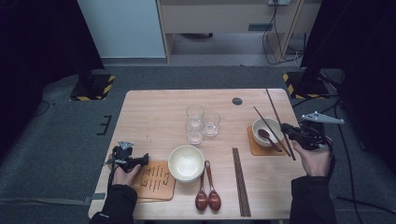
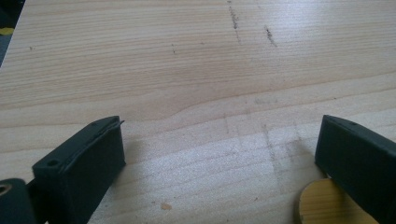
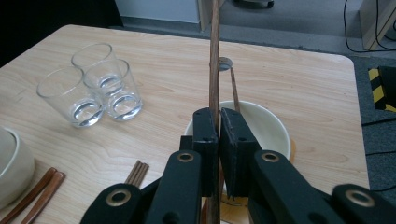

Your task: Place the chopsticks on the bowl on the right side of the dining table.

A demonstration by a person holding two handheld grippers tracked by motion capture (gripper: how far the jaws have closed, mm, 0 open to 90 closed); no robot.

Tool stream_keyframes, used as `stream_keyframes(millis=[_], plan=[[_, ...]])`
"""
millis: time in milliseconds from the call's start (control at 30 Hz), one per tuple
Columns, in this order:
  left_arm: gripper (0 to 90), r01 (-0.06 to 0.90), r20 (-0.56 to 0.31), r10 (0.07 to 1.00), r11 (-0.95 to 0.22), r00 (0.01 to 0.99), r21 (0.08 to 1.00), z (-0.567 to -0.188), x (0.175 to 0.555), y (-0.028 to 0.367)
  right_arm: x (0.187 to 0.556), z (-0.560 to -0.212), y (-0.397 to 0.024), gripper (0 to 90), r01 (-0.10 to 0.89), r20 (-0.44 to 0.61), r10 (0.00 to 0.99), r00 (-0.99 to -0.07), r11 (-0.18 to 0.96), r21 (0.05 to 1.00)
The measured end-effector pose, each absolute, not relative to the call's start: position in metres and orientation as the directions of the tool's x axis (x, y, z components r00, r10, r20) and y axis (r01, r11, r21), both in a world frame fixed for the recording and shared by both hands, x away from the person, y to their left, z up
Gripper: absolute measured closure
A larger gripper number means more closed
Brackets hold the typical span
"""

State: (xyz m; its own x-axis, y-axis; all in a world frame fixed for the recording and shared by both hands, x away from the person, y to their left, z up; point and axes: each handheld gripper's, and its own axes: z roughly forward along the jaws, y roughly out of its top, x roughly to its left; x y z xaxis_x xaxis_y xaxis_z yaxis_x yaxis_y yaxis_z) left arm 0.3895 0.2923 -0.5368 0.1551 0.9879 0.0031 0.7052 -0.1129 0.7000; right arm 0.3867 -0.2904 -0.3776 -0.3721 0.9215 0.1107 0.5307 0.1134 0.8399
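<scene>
My right gripper [image 1: 286, 130] [image 3: 219, 116] is shut on a long dark brown chopstick [image 1: 279, 120] [image 3: 215, 56], held above the right-hand cream bowl [image 1: 261, 125] [image 3: 268, 128]. That bowl sits on an orange coaster [image 1: 254, 147] and holds a brown spoon [image 1: 267, 136]. A second chopstick [image 1: 261, 115] [image 3: 235, 91] leans across its rim. My left gripper [image 1: 141, 159] [image 2: 219, 154] rests low at the table's left front, jaws wide open with only bare wood between them, beside a wooden mat [image 1: 156, 179] [image 2: 322, 205].
Three glass tumblers [image 1: 201, 123] [image 3: 93, 86] cluster mid-table. Stacked cream bowls [image 1: 186, 163] [image 3: 9, 163] stand at the front centre, with two brown spoons [image 1: 208, 191] [image 3: 39, 186] and a bundle of chopsticks [image 1: 241, 182] [image 3: 137, 171] to their right.
</scene>
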Motion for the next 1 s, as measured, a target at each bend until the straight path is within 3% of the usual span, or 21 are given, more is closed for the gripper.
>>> stream_keyframes(millis=[1000], plan=[[0.2, 0.705, 0.003, 0.988, -0.113, 0.155, 0.700, -0.537, 0.390, 0.292, 0.426, -0.404, -0.313, 85.2, 0.578, 0.067, 0.936, -0.346, 0.156, 0.801]])
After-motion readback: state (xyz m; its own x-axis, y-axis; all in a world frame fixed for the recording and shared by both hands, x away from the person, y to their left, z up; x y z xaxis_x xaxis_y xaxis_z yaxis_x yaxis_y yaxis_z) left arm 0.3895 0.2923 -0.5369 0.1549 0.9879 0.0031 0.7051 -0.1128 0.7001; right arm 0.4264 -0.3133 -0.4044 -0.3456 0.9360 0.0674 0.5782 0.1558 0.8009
